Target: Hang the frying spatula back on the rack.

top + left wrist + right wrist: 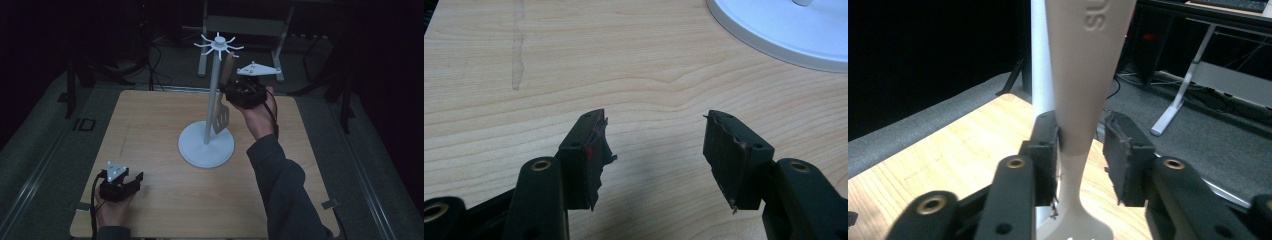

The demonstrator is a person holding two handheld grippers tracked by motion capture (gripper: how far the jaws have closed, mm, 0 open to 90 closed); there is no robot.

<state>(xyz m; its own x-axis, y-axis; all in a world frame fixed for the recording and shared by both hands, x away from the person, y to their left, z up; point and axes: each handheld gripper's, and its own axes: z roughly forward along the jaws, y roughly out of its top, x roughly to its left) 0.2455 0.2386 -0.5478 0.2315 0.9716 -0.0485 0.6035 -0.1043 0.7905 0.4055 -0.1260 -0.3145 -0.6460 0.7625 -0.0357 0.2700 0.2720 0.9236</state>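
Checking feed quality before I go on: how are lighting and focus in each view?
High view: dim, surroundings nearly black, table and white stand readable. Left gripper view: bright, sharp wood grain, soft shadow under the left gripper. Right gripper view: spatula close and soft, left background black, no glare.

High view: dim, surroundings near black, surface (165, 130) moderately lit. Gripper views: brighter; soft shadows under the left tool (655, 150); near parts slightly blurred.
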